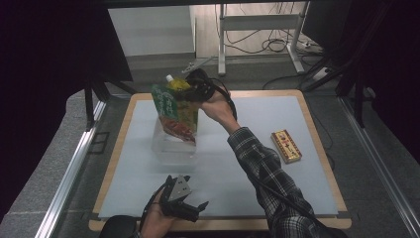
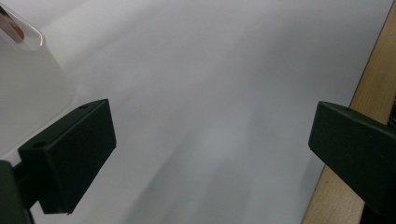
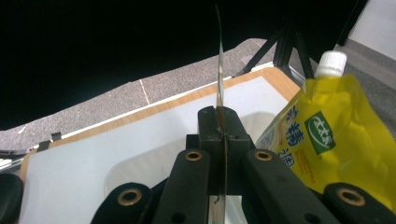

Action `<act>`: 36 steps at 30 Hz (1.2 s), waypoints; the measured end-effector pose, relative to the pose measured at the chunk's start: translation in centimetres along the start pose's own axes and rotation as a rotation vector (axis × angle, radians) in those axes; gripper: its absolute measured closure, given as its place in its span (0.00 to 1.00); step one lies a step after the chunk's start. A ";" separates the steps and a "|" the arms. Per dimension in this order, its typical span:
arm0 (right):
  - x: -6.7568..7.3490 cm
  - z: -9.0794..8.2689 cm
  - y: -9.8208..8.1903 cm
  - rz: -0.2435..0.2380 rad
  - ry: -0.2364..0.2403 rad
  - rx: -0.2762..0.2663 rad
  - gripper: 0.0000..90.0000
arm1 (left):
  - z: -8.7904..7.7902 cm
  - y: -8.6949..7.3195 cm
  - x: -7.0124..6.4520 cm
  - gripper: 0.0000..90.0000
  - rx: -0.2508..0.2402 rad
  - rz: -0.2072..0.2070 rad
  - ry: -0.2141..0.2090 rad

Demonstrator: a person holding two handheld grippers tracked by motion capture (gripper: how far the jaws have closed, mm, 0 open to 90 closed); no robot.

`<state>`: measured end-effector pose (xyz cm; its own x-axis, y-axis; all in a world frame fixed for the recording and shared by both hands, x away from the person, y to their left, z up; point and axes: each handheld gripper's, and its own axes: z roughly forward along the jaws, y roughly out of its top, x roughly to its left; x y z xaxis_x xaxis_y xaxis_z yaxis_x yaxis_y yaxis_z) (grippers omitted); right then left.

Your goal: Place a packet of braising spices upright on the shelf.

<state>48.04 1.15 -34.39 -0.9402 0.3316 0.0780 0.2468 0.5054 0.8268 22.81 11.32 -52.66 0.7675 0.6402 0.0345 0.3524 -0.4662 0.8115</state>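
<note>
If the right gripper [image 1: 194,90] lets its tightly pinched jaws slip off the thin edge of the pouch [image 1: 176,111], near the top middle of the high view, the pouch could drop beside the clear box [image 1: 173,148] below it. At the bottom, the left gripper [image 1: 190,208] waits with jaws spread wide, holding nothing. The box's see-through walls are hard to make out.

Right tool [image 3: 219,122] clamps tight on a thin packet's edge [image 3: 219,70], seen end-on as a blade-like sliver rising between its jaws. Just beside it a yellow pouch [image 3: 336,140] with a white cap [image 3: 330,63] hangs over the desk [image 3: 93,154].
</note>
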 end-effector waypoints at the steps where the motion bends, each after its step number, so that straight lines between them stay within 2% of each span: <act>1: -0.1 0.1 -0.1 0.002 0.002 0.000 0.99 | 0.0 0.0 0.0 0.00 0.000 0.000 0.000; 4: -0.4 -0.1 -0.6 0.011 -0.002 -0.005 0.99 | 0.0 0.0 0.0 0.00 0.002 0.000 -0.001; 14: -0.9 -0.5 -1.8 0.006 -0.028 0.041 0.99 | 0.2 0.0 -0.1 0.00 0.015 0.009 -0.003; 21: -1.2 -0.7 -2.6 0.020 -0.037 0.068 0.99 | 0.3 0.0 -0.2 0.00 0.021 0.013 -0.005; 24: -1.5 -1.1 -2.9 0.030 -0.040 0.063 0.98 | 0.3 0.0 -0.2 0.00 0.022 0.015 -0.005; 25: -1.5 -1.1 -2.9 0.033 -0.040 0.064 0.96 | 0.3 0.0 -0.2 0.00 0.020 0.013 -0.004; 27: -1.4 -1.1 -2.7 0.029 -0.043 0.066 0.86 | 0.3 0.0 -0.2 0.01 0.020 0.014 -0.002; 30: -1.0 -1.1 -2.5 -0.001 -0.067 0.070 0.77 | 0.3 0.0 -0.2 0.00 0.020 0.015 -0.002; 36: -0.7 -1.5 -2.6 -0.012 -0.104 0.067 0.57 | 0.3 0.0 -0.2 0.00 0.020 0.015 -0.004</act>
<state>47.71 -1.66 -35.78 -0.9146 0.4043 0.0070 0.2539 0.5608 0.7880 22.79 10.99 -52.85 0.7751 0.6303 0.0446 0.3511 -0.4883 0.7989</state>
